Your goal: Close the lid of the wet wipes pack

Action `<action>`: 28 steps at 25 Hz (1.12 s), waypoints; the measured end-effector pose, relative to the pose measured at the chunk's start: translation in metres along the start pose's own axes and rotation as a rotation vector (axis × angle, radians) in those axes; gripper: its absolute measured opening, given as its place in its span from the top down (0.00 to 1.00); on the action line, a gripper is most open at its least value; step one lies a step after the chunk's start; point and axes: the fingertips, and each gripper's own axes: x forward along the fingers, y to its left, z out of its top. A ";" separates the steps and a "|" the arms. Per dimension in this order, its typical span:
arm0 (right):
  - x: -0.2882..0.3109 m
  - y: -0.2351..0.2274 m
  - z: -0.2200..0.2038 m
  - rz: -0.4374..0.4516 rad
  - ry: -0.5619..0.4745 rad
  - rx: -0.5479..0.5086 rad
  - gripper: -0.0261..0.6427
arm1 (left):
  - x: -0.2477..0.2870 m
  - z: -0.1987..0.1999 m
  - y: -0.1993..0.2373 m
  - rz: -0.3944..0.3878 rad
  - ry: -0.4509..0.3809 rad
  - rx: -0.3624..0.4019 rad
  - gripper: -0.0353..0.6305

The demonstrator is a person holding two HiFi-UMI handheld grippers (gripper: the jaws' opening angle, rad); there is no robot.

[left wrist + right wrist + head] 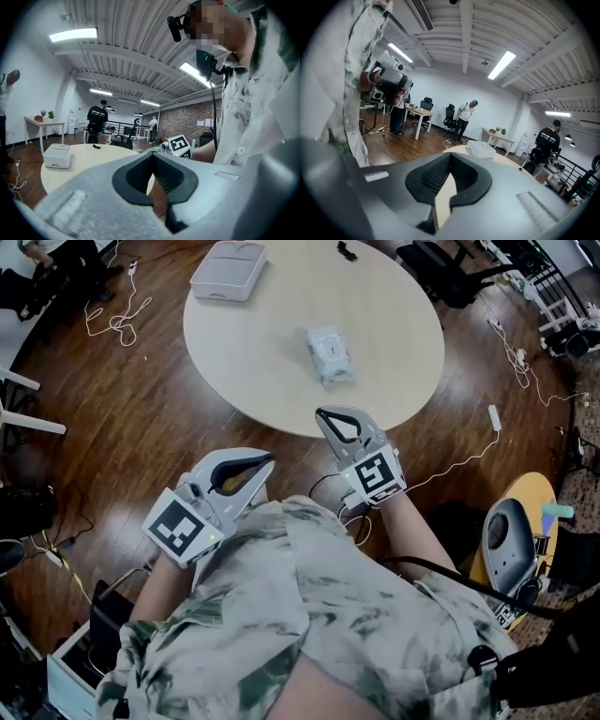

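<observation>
Head view: wet wipes pack point(329, 354) on table point(262, 362).

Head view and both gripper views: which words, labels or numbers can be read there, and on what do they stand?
No text can be read.
Wet wipes pack: print too small to read.
Marker cubes: black-and-white square patterns, no words.
Person's black shirt: white print, blurred.

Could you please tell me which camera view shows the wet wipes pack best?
The head view: the wet wipes pack lies in full sight on the round table, seen from above. In neither gripper view can I make it out; both show part of the table and a white box.
</observation>
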 end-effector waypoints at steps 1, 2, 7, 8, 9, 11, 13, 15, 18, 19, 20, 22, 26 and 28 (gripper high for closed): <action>0.011 -0.002 -0.002 0.003 -0.001 -0.007 0.95 | -0.003 0.000 0.008 0.002 0.004 0.000 0.95; 0.022 -0.004 -0.004 0.004 0.003 -0.008 0.95 | -0.006 0.000 0.015 0.003 0.008 0.002 0.95; 0.064 -0.017 -0.020 0.027 0.048 -0.011 0.95 | -0.010 0.005 0.039 0.024 0.007 -0.005 0.95; 0.070 -0.020 -0.026 0.032 0.059 -0.017 0.95 | -0.008 0.005 0.043 0.030 0.008 -0.006 0.95; 0.075 -0.025 -0.033 0.034 0.073 -0.020 0.95 | -0.005 0.006 0.046 0.038 0.008 -0.005 0.95; 0.087 -0.033 -0.047 0.033 0.105 -0.020 0.95 | -0.001 0.006 0.052 0.056 0.005 -0.005 0.95; 0.103 -0.041 -0.059 0.040 0.129 -0.031 0.95 | 0.001 0.009 0.060 0.082 0.000 -0.011 0.95; 0.121 -0.054 -0.072 0.059 0.155 -0.050 0.95 | 0.007 0.015 0.070 0.111 -0.004 -0.015 0.95; 0.145 -0.072 -0.097 0.100 0.210 -0.067 0.95 | 0.018 0.023 0.083 0.152 0.001 -0.019 0.95; 0.152 -0.077 -0.105 0.114 0.227 -0.069 0.95 | 0.021 0.024 0.087 0.164 0.003 -0.020 0.95; 0.158 -0.080 -0.112 0.127 0.239 -0.070 0.95 | 0.024 0.025 0.089 0.176 0.004 -0.021 0.95; 0.168 -0.086 -0.124 0.148 0.259 -0.080 0.95 | 0.028 0.027 0.094 0.197 0.004 -0.026 0.95; 0.185 -0.096 -0.143 0.165 0.296 -0.113 0.95 | 0.033 0.026 0.104 0.236 0.017 -0.042 0.95; 0.189 -0.100 -0.149 0.166 0.303 -0.115 0.95 | 0.036 0.025 0.107 0.252 0.024 -0.049 0.95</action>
